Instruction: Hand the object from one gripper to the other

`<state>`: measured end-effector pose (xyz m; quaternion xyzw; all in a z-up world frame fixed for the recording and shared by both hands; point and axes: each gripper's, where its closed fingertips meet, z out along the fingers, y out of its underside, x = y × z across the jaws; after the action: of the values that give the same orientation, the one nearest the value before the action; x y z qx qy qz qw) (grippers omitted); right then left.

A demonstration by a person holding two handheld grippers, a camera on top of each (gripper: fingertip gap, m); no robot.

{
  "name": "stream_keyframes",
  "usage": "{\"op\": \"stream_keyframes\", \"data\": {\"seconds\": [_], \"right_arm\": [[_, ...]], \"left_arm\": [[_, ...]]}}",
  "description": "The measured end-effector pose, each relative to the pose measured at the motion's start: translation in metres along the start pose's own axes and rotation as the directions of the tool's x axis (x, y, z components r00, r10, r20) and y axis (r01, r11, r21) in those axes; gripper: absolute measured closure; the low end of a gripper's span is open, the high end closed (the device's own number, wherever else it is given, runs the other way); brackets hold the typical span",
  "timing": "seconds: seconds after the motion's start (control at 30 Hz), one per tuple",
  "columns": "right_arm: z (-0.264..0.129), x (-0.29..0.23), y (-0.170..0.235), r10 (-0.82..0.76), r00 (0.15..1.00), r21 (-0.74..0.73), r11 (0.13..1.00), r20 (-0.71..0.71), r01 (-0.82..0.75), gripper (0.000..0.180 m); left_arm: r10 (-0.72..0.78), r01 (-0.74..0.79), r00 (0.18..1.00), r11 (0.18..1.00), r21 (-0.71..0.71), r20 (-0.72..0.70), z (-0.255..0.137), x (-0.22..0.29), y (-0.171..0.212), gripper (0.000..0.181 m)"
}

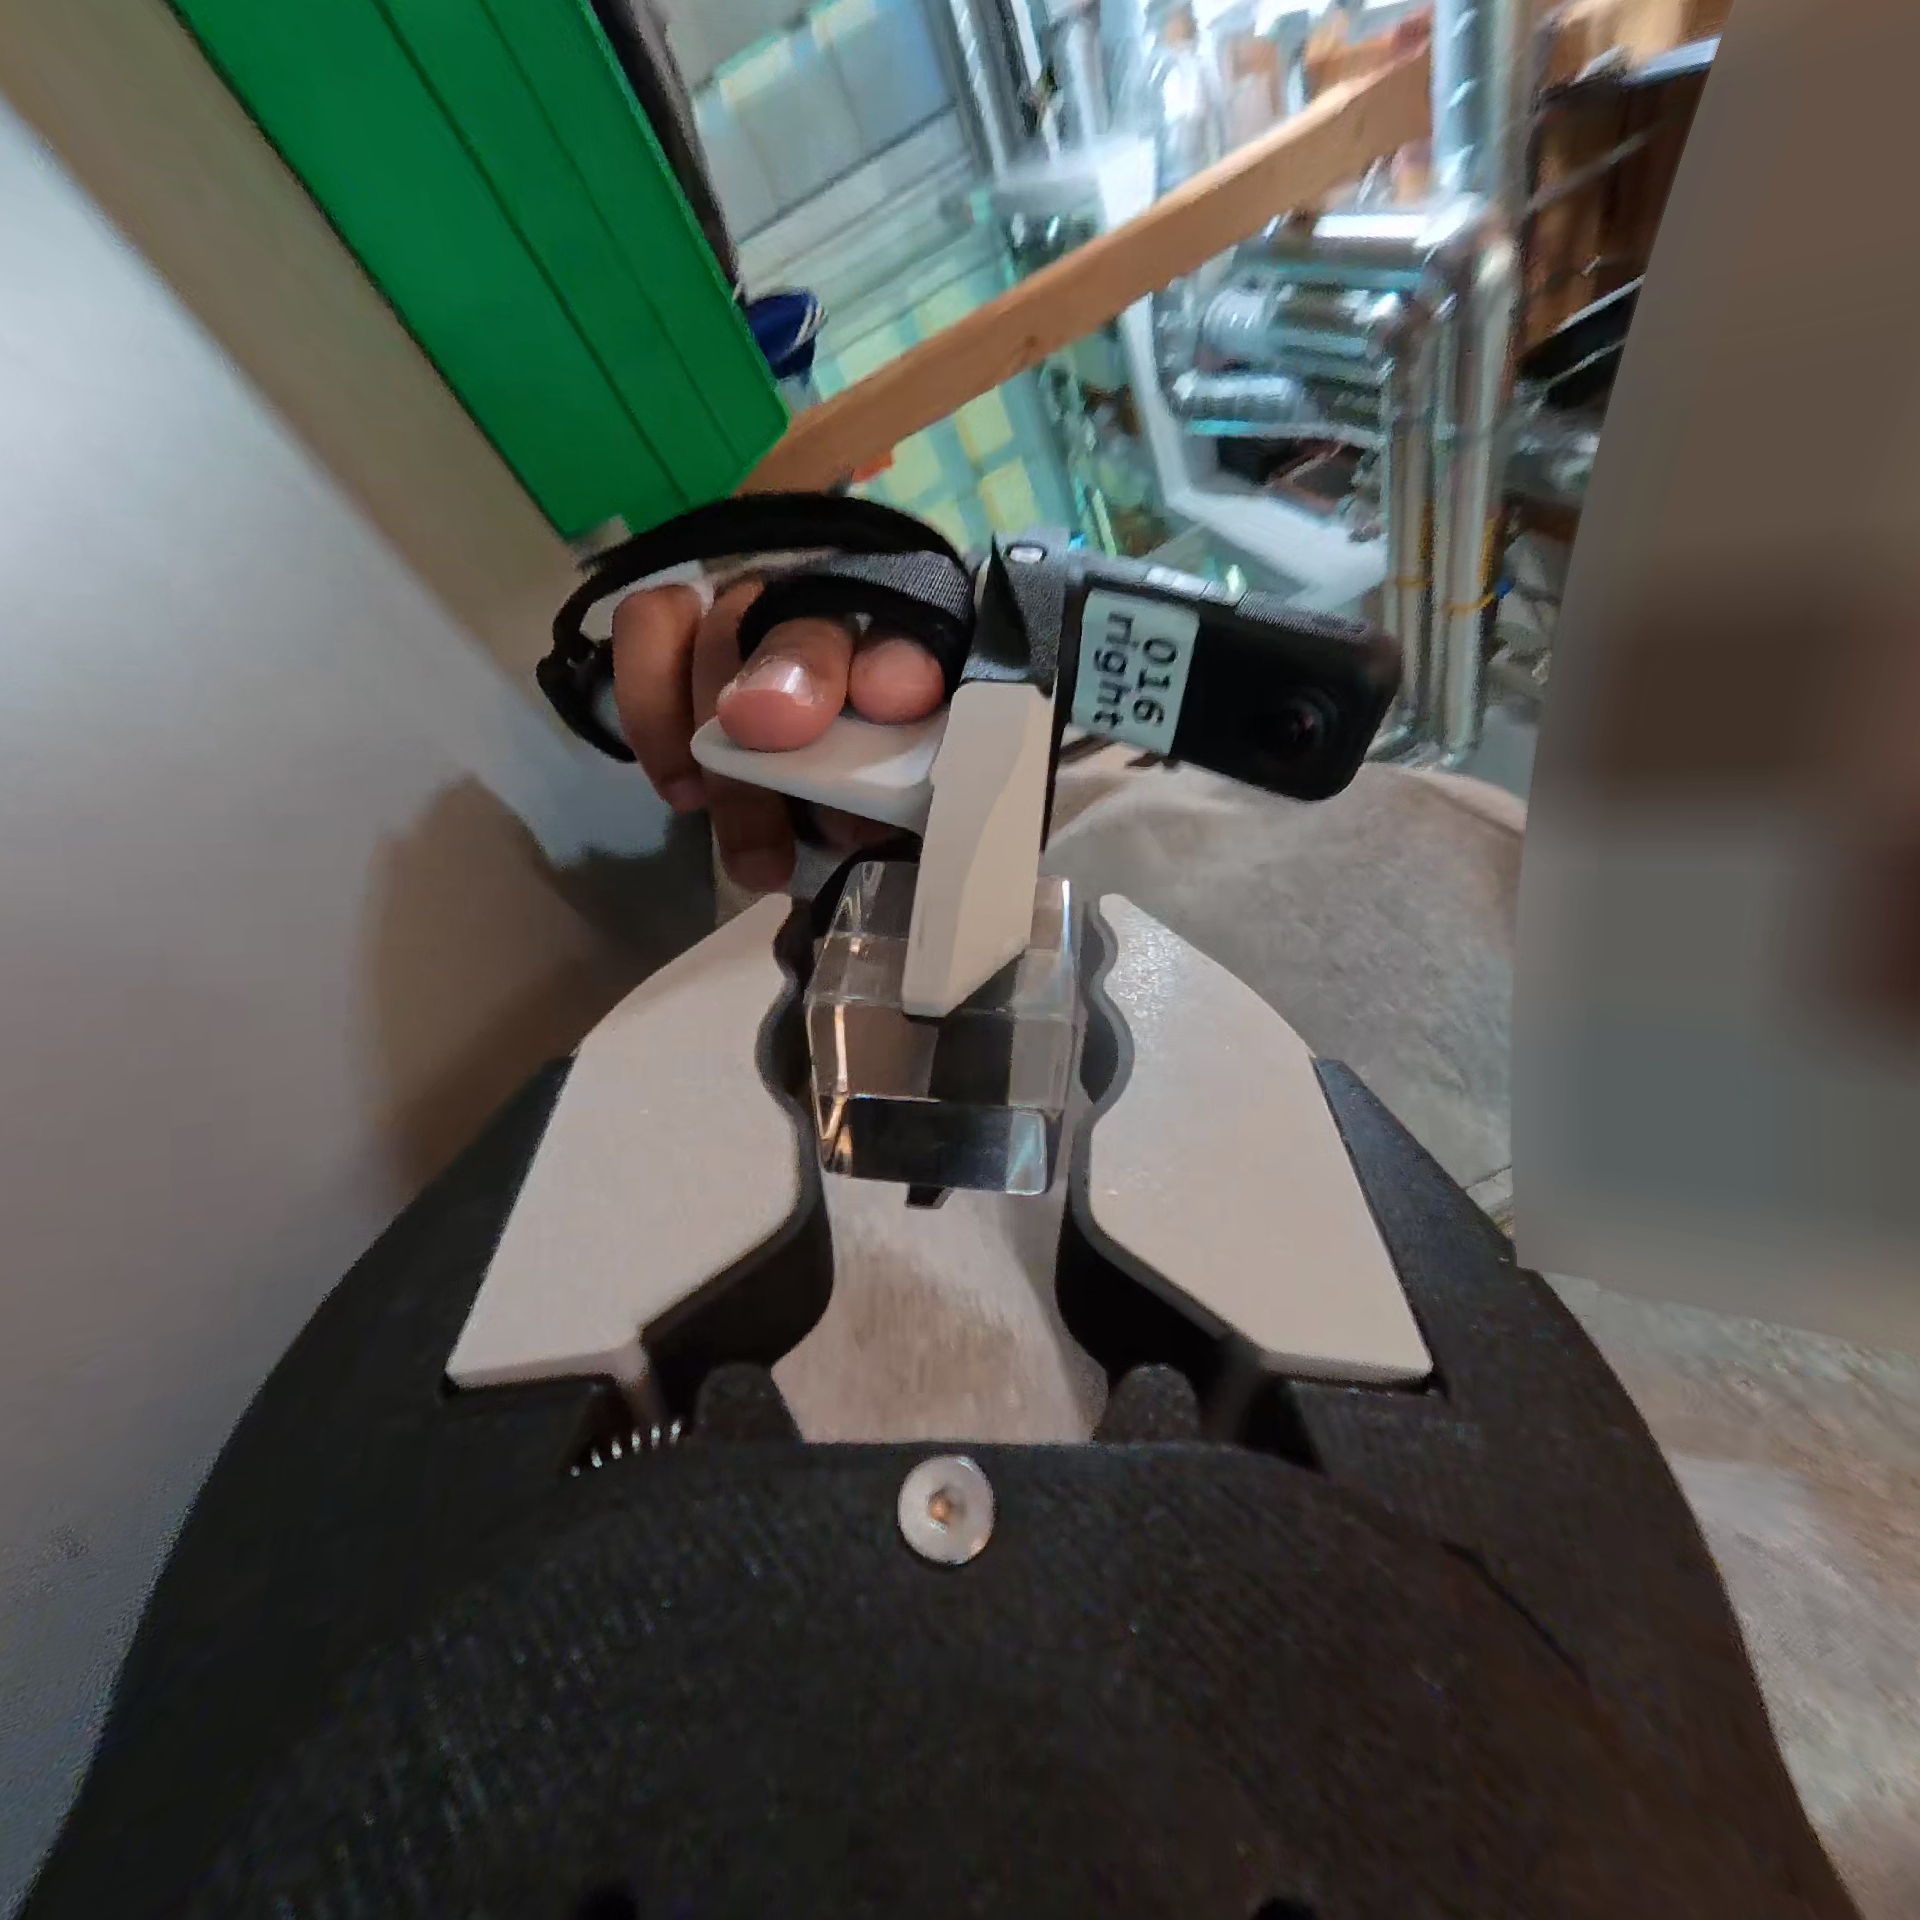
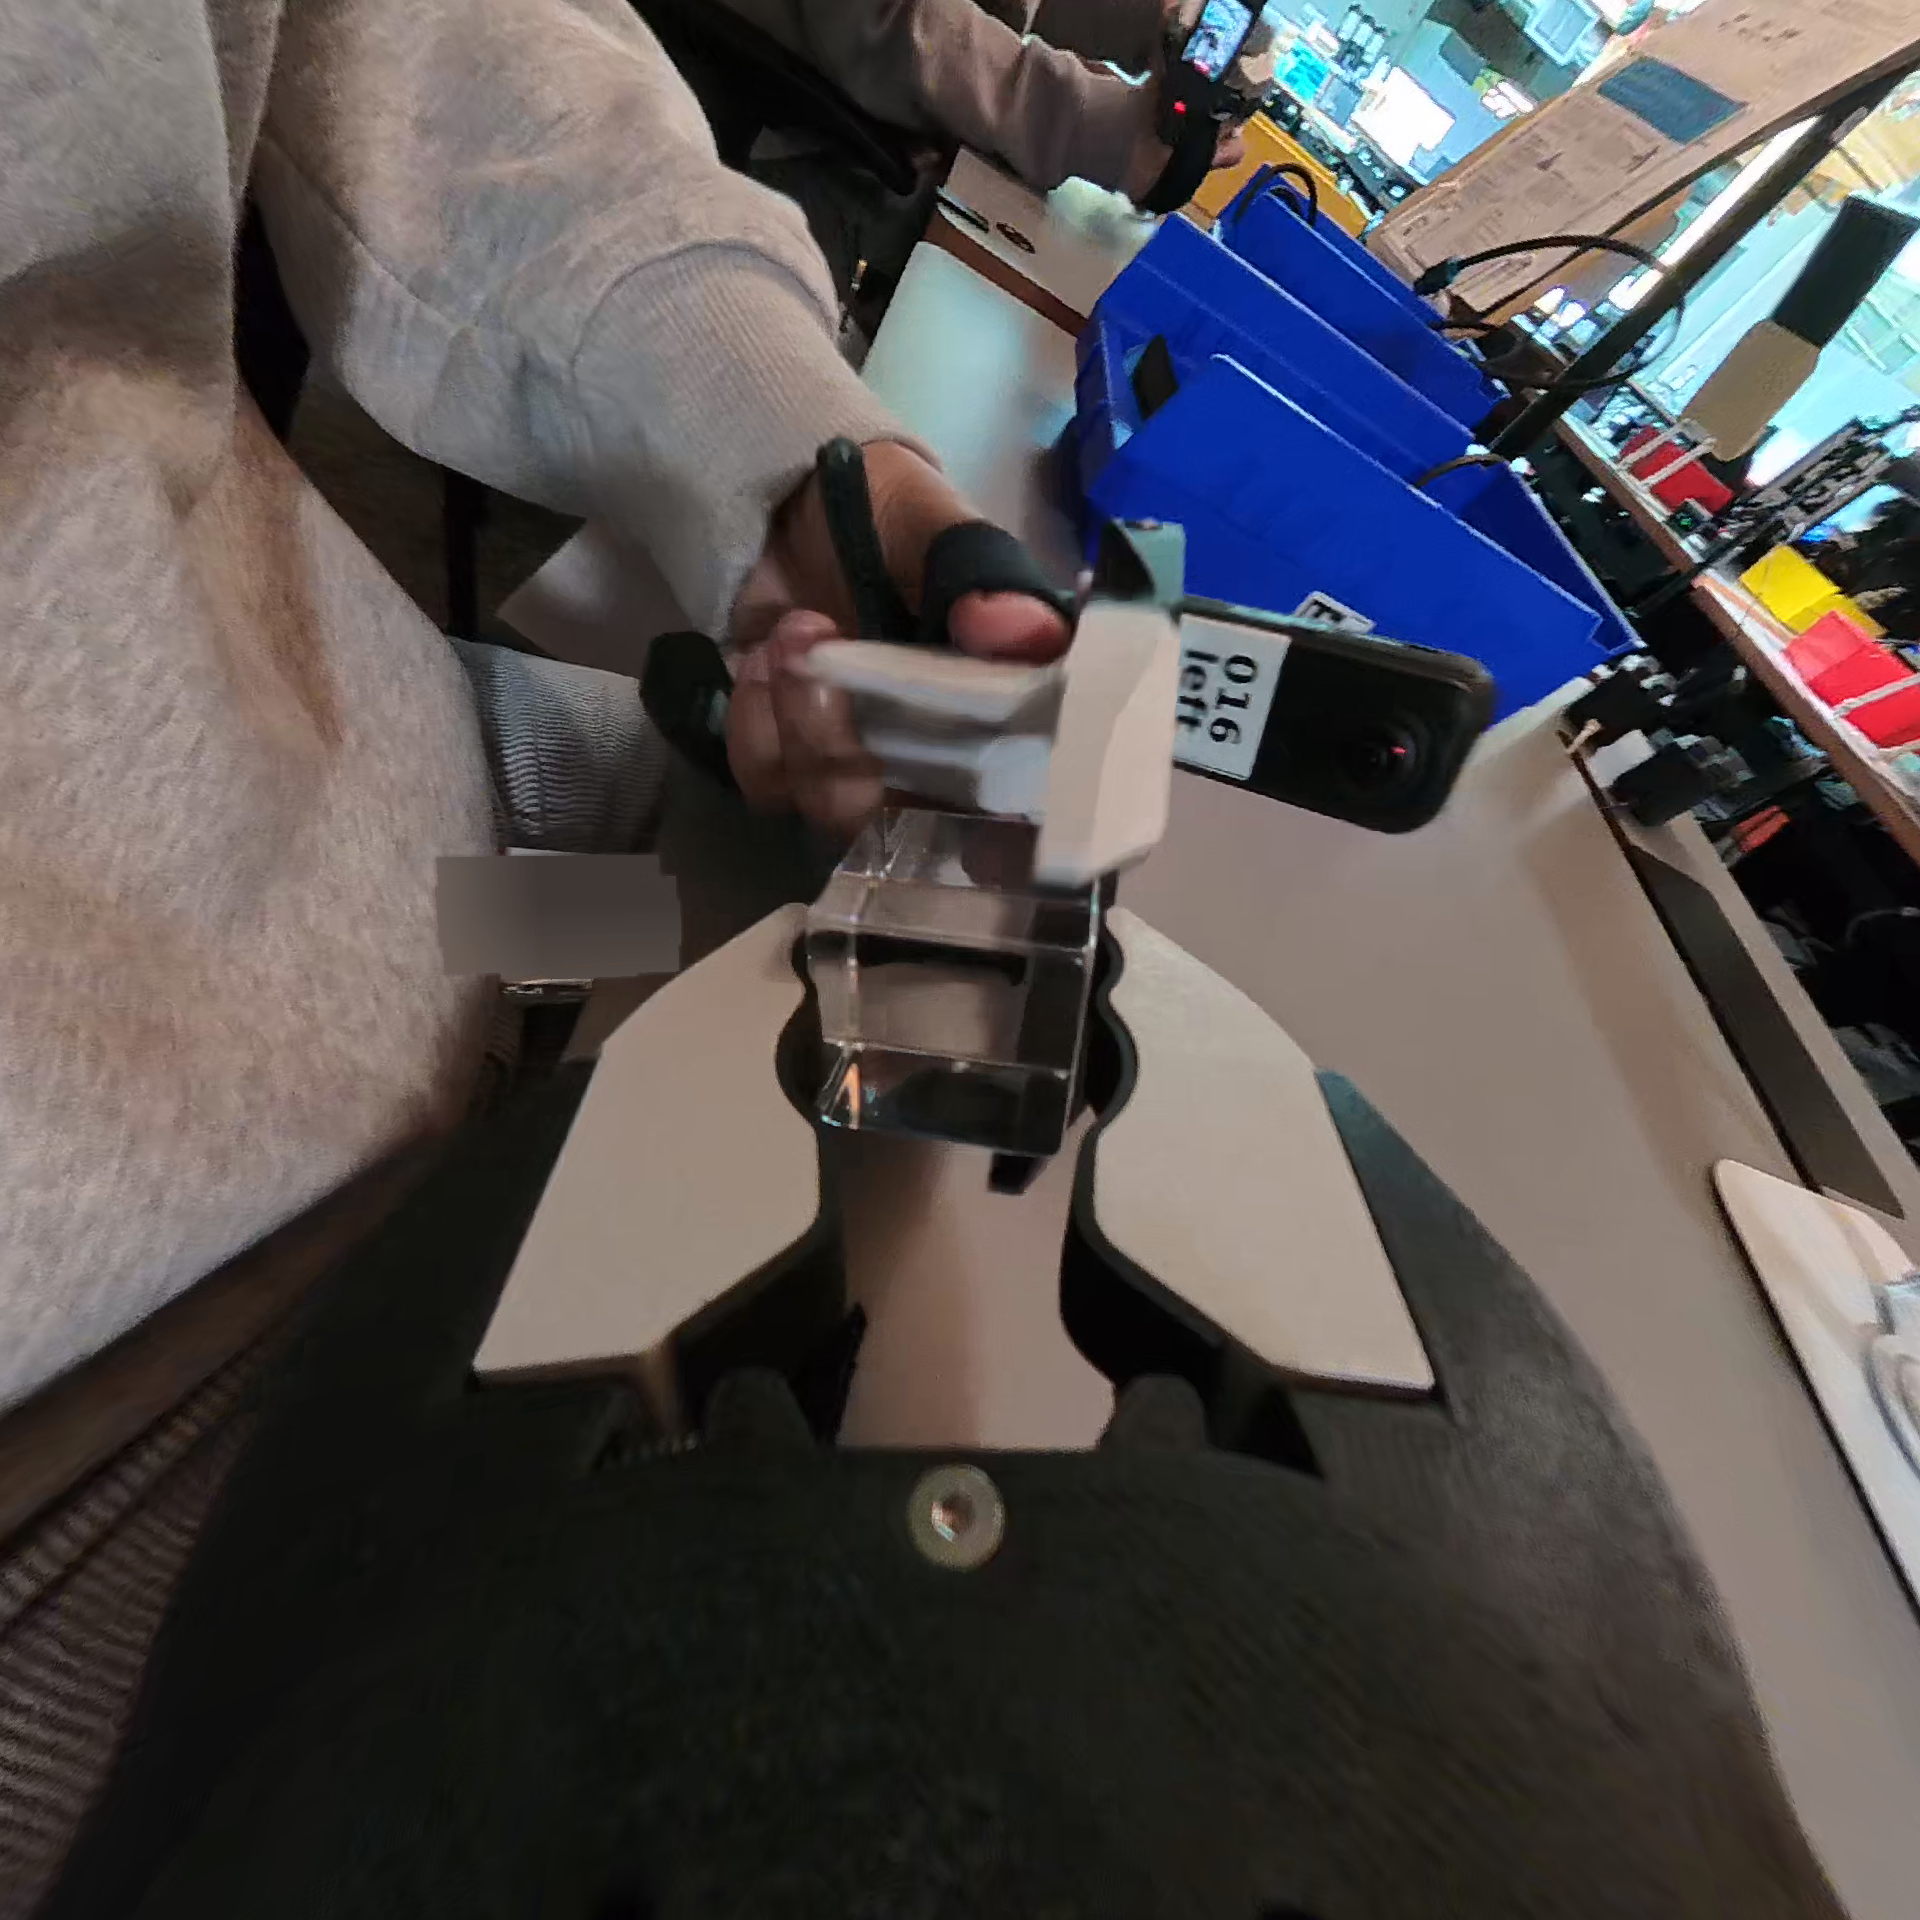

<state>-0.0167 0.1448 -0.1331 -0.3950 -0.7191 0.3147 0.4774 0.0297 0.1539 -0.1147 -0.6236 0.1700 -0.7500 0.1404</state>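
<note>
A clear acrylic block [image 1: 883, 1049] sits between the two white fingers of my left gripper [image 1: 940, 966], which press on its sides. The right gripper's white finger [image 1: 977, 883] comes down from above onto the block's far face, with a hand behind it. In the right wrist view the same block [image 2: 935, 1039] is clamped between the fingers of my right gripper [image 2: 951, 997]. There the left gripper's white finger [image 2: 1101, 769] lies against its far top edge. Both grippers hold the block in the air above the table.
A pale table [image 2: 1403, 1039] lies below, with blue bins [image 2: 1299, 468] at its far side and a white tray [image 2: 1808, 1278] at the right. A person's beige sweater [image 2: 208, 727] fills the left. A green panel [image 1: 499, 260] and a wooden beam [image 1: 1091, 260] stand behind. The grippers are tip to tip, or close to it.
</note>
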Motion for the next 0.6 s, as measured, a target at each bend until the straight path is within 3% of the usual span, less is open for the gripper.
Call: {"op": "stream_keyframes", "data": {"seconds": [0.07, 0.17, 0.33, 0.6], "right_arm": [[-0.003, 0.007, 0.001, 0.001, 0.999, -0.005, 1.000, -0.041, -0.001, 0.131], [-0.010, 0.021, 0.002, 0.061, 0.994, 0.019, 0.998, -0.092, -0.060, 0.131], [-0.025, 0.042, 0.003, 0.210, 0.968, 0.102, 0.975, -0.138, -0.197, 0.132], [-0.032, 0.044, -0.005, 0.306, 0.949, 0.200, 0.937, -0.076, -0.287, 0.131]], "left_arm": [[-0.020, 0.024, 0.999, 0.995, 0.096, -0.042, -0.005, 0.005, -0.014, 0.109], [-0.024, 0.039, 0.997, 0.974, 0.224, -0.068, -0.019, 0.005, -0.033, 0.099], [-0.006, 0.026, 0.998, 0.945, 0.327, -0.063, -0.033, 0.003, -0.049, 0.101], [-0.026, 0.051, 0.995, 0.966, 0.255, -0.101, -0.022, 0.004, -0.037, 0.110]]}}
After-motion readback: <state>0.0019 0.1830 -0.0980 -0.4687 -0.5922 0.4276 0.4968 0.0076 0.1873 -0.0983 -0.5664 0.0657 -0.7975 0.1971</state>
